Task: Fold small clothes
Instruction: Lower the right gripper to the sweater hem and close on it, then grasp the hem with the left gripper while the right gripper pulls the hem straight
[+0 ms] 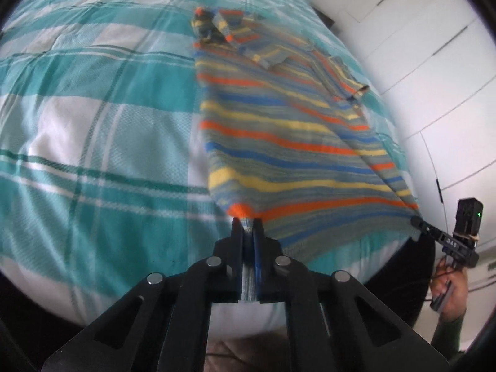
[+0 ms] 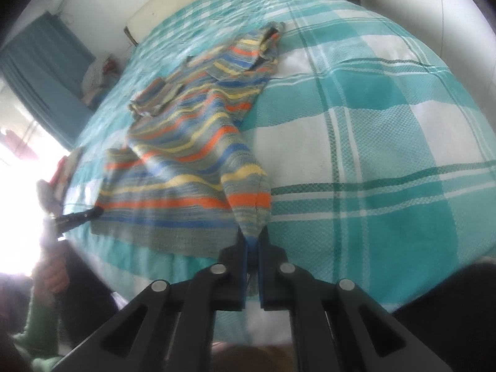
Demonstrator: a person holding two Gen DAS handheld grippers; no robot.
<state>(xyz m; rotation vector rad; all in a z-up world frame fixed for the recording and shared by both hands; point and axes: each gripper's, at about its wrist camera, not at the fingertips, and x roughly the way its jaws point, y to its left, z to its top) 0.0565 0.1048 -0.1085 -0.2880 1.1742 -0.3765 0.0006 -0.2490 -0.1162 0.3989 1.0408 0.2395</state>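
Observation:
A knitted sweater (image 1: 279, 142) with orange, yellow, blue and grey stripes lies on the bed, its sleeves bunched at the far end. My left gripper (image 1: 248, 221) is shut on one corner of the near hem, and the knit shows between its pads. In the right wrist view the same sweater (image 2: 186, 142) rises in a fold toward my right gripper (image 2: 252, 235), which is shut on the other hem corner. Each gripper also appears in the other's view: the right gripper (image 1: 417, 221) at the sweater's right edge, the left gripper (image 2: 97, 212) at its left edge.
The bed cover (image 1: 93, 124) is a teal and white check and fills most of both views. White wardrobe doors (image 1: 418, 62) stand close along the bed's right side. A teal curtain (image 2: 37, 71) and a bright window (image 2: 15, 186) are on the other side.

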